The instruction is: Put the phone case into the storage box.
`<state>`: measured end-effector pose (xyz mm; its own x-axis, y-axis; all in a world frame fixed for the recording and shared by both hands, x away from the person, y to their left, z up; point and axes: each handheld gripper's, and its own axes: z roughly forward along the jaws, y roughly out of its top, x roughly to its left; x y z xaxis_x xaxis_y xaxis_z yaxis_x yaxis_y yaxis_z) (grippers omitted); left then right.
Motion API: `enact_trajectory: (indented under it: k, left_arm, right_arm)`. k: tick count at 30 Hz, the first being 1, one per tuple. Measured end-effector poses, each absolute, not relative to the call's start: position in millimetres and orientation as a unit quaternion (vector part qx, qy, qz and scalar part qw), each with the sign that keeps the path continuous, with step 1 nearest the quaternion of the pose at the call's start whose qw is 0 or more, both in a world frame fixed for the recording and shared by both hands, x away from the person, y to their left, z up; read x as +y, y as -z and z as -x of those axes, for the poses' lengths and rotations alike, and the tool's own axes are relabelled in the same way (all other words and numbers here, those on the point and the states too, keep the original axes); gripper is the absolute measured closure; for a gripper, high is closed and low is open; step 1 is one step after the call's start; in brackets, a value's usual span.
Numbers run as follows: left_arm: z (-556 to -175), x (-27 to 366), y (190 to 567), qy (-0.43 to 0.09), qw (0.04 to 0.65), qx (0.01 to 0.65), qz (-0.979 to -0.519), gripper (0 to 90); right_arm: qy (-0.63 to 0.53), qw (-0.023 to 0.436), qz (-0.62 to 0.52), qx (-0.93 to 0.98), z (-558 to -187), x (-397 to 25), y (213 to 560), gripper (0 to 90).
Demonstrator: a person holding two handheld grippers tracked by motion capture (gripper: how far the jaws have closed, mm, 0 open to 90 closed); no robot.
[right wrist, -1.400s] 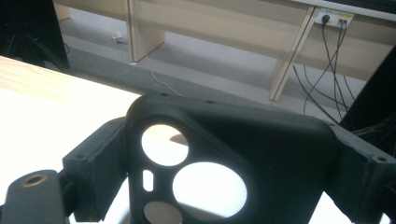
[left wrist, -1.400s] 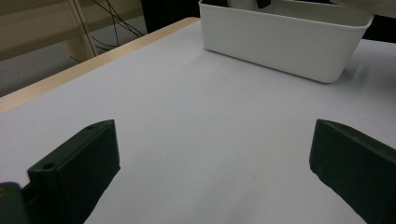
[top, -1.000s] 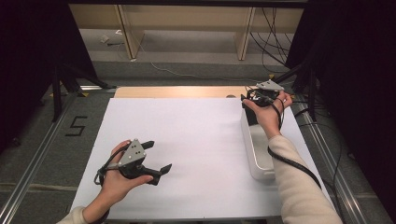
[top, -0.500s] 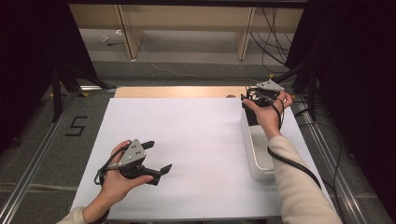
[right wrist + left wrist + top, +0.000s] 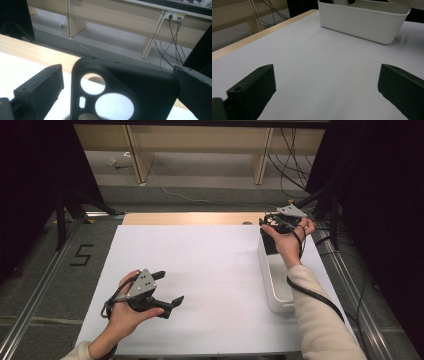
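- Since a second ago: almost nothing has shifted. The right gripper (image 5: 280,222) holds its place over the far end of the white bin (image 5: 274,285); the left gripper (image 5: 160,287) rests unmoved on the white table (image 5: 210,270).
- Right gripper view: a black phone case (image 5: 140,92) with round camera cutouts stands upright between the jaws. Whether the jaws press it, I cannot tell.
- Left gripper: jaws spread wide, nothing between them, bin (image 5: 362,22) ahead.
- Handling judgement: the case looks light, thin and flexible, likely a soft matte shell. Take hold on the solid back panel, away from the cutouts, which would buckle under a squeeze.
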<state>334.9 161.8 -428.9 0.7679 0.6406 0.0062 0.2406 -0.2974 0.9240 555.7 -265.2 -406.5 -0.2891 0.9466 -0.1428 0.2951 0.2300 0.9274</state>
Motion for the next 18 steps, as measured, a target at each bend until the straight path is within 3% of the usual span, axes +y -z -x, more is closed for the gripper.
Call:
enact_trajectory:
  k: [18]
  left_arm:
    - [-335, 162, 429, -0.192, 0.521, 0.283, -0.782, 1.1]
  right_arm:
    - [-0.449, 0.386, -0.448, 0.669, -546, -264, 387, 1.7]
